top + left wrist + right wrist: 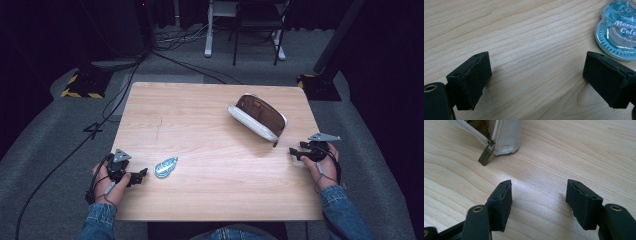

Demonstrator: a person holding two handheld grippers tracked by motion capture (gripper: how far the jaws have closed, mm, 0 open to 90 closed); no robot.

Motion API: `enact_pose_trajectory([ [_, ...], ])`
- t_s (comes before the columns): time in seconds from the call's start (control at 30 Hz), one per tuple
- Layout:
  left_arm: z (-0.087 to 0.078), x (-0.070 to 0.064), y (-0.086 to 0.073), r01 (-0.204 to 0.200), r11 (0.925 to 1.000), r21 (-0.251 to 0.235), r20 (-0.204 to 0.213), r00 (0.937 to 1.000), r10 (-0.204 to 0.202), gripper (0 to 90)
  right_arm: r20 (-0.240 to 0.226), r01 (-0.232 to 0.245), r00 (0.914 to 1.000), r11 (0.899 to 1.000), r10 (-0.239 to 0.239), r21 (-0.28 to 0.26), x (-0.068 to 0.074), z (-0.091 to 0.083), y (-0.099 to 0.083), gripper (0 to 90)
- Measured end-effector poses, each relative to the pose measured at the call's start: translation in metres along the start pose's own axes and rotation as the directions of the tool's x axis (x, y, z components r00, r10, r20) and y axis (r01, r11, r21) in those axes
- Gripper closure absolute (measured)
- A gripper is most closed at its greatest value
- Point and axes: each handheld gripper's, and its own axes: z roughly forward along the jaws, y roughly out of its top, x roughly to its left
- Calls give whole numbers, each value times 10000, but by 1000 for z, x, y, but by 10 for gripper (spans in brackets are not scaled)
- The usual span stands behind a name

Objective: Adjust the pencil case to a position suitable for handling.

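A small teal, drop-shaped plastic correction-tape dispenser (166, 167) lies flat on the pale wooden table (200, 130), just beside the left gripper (140, 175), whose jaws stand spread with nothing between them. The right gripper (295, 153), jaws likewise spread and empty, sits near the brass zip pull (485, 155) of an unzipped white fabric pencil case with brown lining (258, 116). The work looks to be at its start: reaching in. Next, the left jaws likely need to straddle the dispenser and close.

wooden table (200, 120); pouch (257, 116), correction tape (165, 167)
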Motion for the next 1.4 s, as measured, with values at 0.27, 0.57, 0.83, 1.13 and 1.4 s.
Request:
enact_pose_trajectory([
  [0.27, 0, 0, 0, -8, 10000, 2, -22, 10000, 8, 86, 29, -18, 10000, 10000, 18, -20, 1, 0, 0, 381],
  [0.57, 0, 0, 0, 45, 10000, 3, -1, 10000, -45, 86, 42, -41, 10000, 10000, 41, -10, 1, 0, 0, 382],
  [0.83, 0, 0, 0, 45, 10000, -8, -17, 10000, -45, 86, -67, -69, 10000, 9997, 71, 219, 0, -1, 4, 442],
  [1.13, 0, 0, 0, 40, 10000, -9, -18, 10000, -40, 86, -507, -405, 9979, 9992, 401, -62, 0, -3, 23, 437],
  [1.4, 1, 0, 0, 33, 10000, -1, -1, 10000, -33, 86, -545, -282, 9982, 9992, 266, -293, -2, -11, 47, 418],
])
